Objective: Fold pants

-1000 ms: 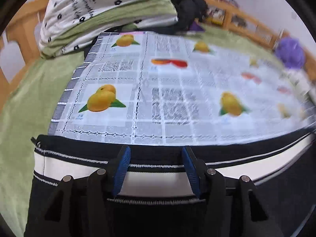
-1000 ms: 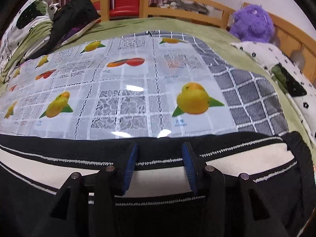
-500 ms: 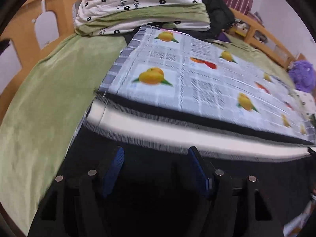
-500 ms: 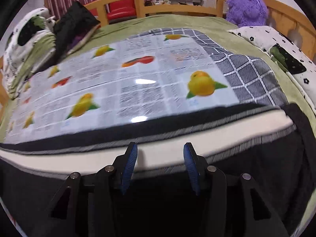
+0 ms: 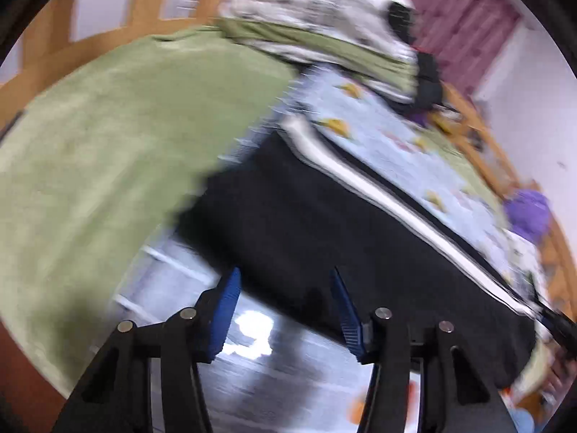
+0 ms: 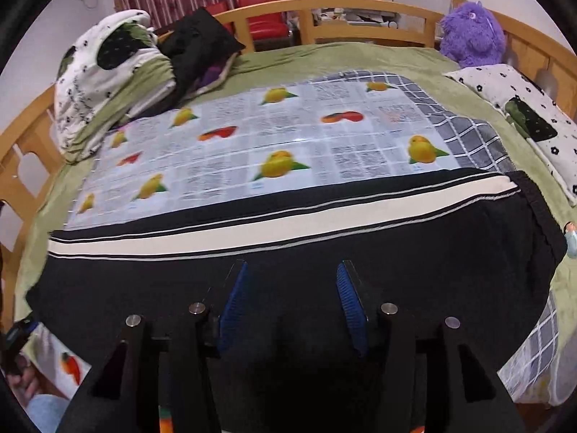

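Black pants (image 6: 432, 252) with a white side stripe (image 6: 288, 231) lie flat across the near part of a fruit-print mat (image 6: 288, 137). My right gripper (image 6: 292, 288) hovers over the black cloth, its jaws opening a little, and the pads grip nothing. The left wrist view is blurred. There the pants (image 5: 324, 216) run diagonally, with the stripe (image 5: 360, 180) along their far edge. My left gripper (image 5: 285, 288) sits at their near left edge over the glossy mat (image 5: 270, 379). Its jaws are closing, with the hem just behind the tips and the pads pressing on nothing.
The mat lies on a green blanket (image 6: 324, 57) over a bed with wooden rails (image 6: 324, 7). A folded duvet (image 6: 108, 72) and dark clothes (image 6: 198, 43) are piled at the far left. A purple plush toy (image 6: 468, 32) and a flowered pillow (image 6: 523, 115) are at the right.
Both grippers let go of the striped edge and drew back toward the near side. The left one swung left and rolled. The pants now lie spread on the mat.
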The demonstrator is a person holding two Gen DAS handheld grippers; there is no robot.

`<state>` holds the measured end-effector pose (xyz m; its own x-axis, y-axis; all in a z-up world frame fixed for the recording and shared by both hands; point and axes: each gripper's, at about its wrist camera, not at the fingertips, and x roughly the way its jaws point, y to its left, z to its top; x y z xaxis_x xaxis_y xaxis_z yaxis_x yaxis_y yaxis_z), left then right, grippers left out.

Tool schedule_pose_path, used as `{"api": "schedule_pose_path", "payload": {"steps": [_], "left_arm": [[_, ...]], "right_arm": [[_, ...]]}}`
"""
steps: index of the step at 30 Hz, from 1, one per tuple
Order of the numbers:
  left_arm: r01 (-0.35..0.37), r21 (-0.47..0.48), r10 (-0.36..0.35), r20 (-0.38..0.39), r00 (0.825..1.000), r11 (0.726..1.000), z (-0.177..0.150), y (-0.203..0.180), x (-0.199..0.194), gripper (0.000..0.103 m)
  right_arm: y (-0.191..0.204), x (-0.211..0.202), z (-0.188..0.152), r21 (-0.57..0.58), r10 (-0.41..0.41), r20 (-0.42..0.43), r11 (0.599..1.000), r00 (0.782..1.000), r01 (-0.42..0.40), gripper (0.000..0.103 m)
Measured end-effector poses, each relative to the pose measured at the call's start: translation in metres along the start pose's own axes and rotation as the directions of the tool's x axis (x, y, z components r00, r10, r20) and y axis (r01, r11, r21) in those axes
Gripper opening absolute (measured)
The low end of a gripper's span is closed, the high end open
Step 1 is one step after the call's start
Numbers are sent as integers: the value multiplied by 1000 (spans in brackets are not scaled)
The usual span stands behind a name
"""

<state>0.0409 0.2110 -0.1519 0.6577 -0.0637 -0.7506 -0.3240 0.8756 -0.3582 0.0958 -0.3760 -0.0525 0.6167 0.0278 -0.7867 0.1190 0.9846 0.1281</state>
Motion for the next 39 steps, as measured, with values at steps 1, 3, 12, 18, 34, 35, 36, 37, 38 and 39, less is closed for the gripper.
{"api": "schedule_pose_path", "payload": {"steps": [1, 3, 12, 18, 34, 35, 36, 37, 38, 39], "left_arm": [[-24, -22, 24, -10, 1000, 999, 2, 9, 3, 47], [9, -71, -13, -45, 999, 997, 3, 26, 4, 47], [51, -230, -53, -3, 999, 972, 15, 48, 23, 47], [58, -275, -58, 9, 998, 960, 27, 52, 36, 35], [-29, 301, -22, 165, 986, 953, 44, -182, -66, 20], [-14, 331, -39, 155, 987, 944, 35, -206, -65, 20], [-1, 357, -54, 143, 988, 934, 26, -226, -63, 19], [21, 378, -74, 128, 989, 926, 19, -242, -60, 18], [48, 412, -101, 108, 989, 910, 6, -265, -58, 17], [59, 446, -115, 99, 988, 893, -7, -286, -55, 17]], "right_arm": [[4, -4, -1, 5, 6, -5, 1000, 1000, -6, 50], [13, -12, -4, 11, 17, -7, 1000, 1000, -17, 50], [34, -16, -14, 60, 71, 18, 996, 997, -72, 54], [24, 6, -37, 99, 89, 1, 991, 996, -89, 54], [-73, -23, -68, 178, 15, 63, 984, 998, -26, 53], [-82, -29, -69, 183, -2, 72, 983, 997, -11, 53], [-93, -35, -71, 191, -19, 91, 982, 996, 2, 53], [-101, -40, -72, 202, -34, 102, 979, 994, 13, 53], [-112, -45, -75, 220, -54, 107, 975, 993, 30, 53], [-121, -47, -78, 234, -60, 111, 972, 992, 33, 53]]}}
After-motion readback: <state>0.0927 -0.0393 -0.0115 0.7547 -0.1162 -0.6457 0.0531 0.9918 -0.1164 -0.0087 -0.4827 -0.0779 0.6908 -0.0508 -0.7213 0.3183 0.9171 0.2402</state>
